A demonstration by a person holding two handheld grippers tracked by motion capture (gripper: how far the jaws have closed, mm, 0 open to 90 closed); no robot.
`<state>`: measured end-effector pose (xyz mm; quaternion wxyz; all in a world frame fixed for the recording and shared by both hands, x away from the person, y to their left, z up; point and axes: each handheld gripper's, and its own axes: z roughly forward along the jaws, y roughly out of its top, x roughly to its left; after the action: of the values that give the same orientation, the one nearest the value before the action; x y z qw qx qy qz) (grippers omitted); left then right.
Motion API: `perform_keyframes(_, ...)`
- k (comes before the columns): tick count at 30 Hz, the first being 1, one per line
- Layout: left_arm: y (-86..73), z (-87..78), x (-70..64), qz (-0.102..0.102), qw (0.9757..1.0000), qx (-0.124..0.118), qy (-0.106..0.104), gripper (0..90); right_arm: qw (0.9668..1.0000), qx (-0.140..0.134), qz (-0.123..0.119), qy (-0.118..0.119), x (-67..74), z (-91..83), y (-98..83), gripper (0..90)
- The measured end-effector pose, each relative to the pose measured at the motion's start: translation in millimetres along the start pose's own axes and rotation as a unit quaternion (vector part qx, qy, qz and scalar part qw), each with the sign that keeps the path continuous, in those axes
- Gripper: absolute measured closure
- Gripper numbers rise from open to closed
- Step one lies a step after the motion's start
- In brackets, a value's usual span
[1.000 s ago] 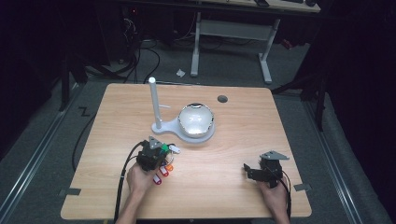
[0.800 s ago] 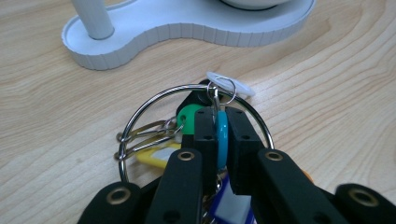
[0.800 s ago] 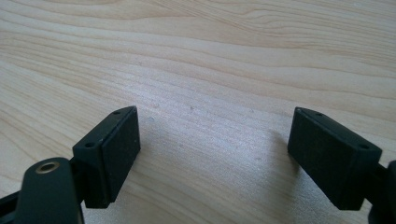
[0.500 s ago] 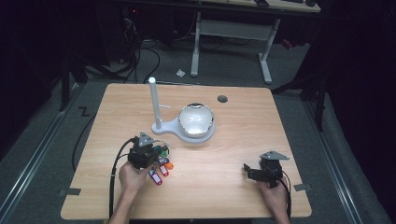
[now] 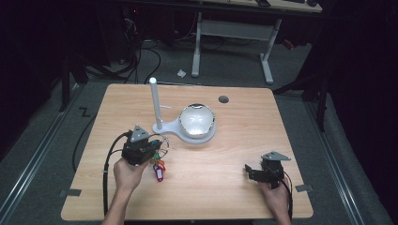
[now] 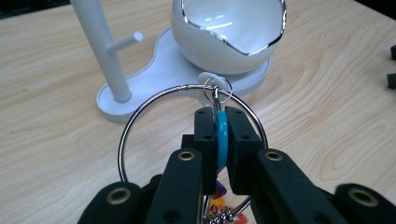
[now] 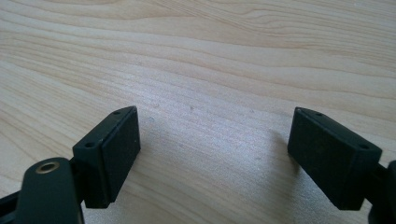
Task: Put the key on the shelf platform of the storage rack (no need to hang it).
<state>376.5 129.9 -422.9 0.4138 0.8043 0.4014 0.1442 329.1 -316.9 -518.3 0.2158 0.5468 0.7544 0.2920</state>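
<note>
Key ring (image 6: 140,116) (large steel loop with coloured tags) hangs near the white stand (image 6: 105,56) and bowl (image 6: 229,32); the left gripper (image 6: 219,135) clamps its blue tag (image 6: 221,137). Right gripper (image 7: 212,154): jaws spread wide, empty, above the wooden table (image 7: 210,56).
</note>
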Motion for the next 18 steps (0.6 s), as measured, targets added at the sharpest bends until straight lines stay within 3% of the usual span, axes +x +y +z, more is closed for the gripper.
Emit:
perform_keyframes(7,15.4,-12.0,-1.9,0.014,0.9999,-0.007,-0.003,84.5,1.0000,0.000,0.000,0.000,0.0,0.0,0.0,17.0)
perform_keyframes(18,33.9,-19.5,-0.7,0.020,0.9997,-0.009,-0.015,84.5,1.0000,0.000,-0.001,0.000,-0.1,0.0,0.0,17.0)
